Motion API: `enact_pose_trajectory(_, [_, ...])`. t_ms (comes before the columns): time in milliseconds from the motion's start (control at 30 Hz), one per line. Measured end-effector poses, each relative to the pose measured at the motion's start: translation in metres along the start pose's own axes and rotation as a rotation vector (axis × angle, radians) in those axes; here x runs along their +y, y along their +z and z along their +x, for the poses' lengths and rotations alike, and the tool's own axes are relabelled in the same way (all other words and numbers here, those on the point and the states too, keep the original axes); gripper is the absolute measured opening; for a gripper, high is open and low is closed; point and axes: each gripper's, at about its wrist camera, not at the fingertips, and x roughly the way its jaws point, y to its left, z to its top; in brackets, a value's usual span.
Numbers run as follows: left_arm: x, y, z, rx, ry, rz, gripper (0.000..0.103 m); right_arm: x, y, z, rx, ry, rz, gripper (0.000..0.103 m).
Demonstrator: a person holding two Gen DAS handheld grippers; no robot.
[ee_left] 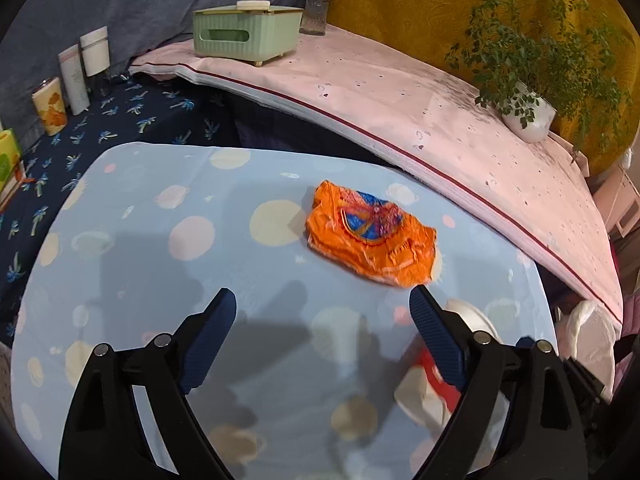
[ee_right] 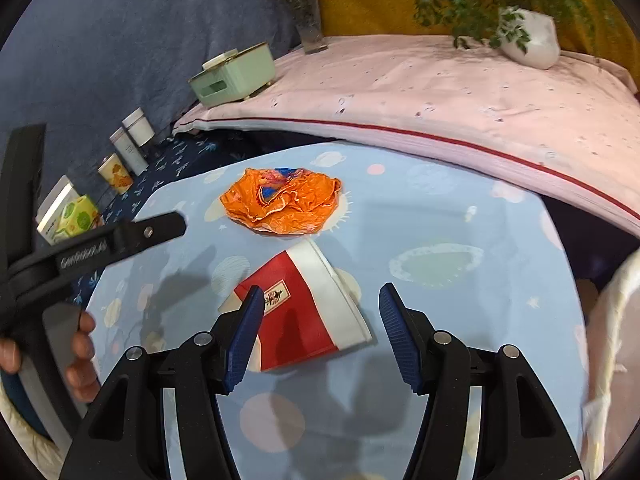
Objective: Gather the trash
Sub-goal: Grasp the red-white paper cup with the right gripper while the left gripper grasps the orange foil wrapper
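Both grippers are wide apart and hold nothing. The cup (ee_right: 308,308) lies flat just ahead of the right gripper (ee_right: 318,308). The wrapper (ee_left: 370,234) sits past the left gripper (ee_left: 322,300). The 2 grippers could bump.

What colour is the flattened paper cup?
Red with a white rim band, clearest in the right wrist view: flattened paper cup.

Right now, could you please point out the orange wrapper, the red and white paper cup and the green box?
orange wrapper (ee_left: 370,236): left wrist view, its middle.
red and white paper cup (ee_right: 308,312): right wrist view, red side.
green box (ee_left: 246,32): left wrist view, front wall.
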Motion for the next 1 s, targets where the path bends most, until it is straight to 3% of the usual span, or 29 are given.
enact_pose_trajectory(233, [-0.006, 0.024, 0.053, 0.057, -0.018, -0.068, 0.087, 0.002, 0.004, 0.02, 0.045, 0.085, -0.068, 0.058])
enact_pose_trajectory(333, [-0.011, 0.029, 0.067, 0.061, -0.005, -0.064, 0.081, 0.005, 0.001, 0.022, 0.063, 0.109, -0.103, 0.046])
enact_pose_trajectory(400, [-0.013, 0.03, 0.076, 0.083, -0.019, -0.068, 0.066, 0.007, -0.004, 0.023, 0.079, 0.125, -0.122, 0.033])
enact_pose_trajectory(433, [-0.014, 0.029, 0.079, 0.091, -0.023, -0.071, 0.061, 0.007, -0.007, 0.023, 0.085, 0.137, -0.125, 0.032])
enact_pose_trajectory(567, [-0.018, 0.025, 0.084, 0.109, -0.033, -0.052, 0.024, 0.005, -0.017, 0.018, 0.081, 0.18, -0.111, 0.025])
enact_pose_trajectory(667, [-0.025, 0.019, 0.08, 0.097, -0.027, -0.024, 0.013, 0.004, -0.023, 0.011, 0.07, 0.218, -0.079, 0.019])
enact_pose_trajectory(1000, [-0.06, -0.009, 0.029, 0.057, -0.043, 0.071, 0.012, 0.006, -0.043, -0.033, 0.017, 0.27, -0.031, 0.004])
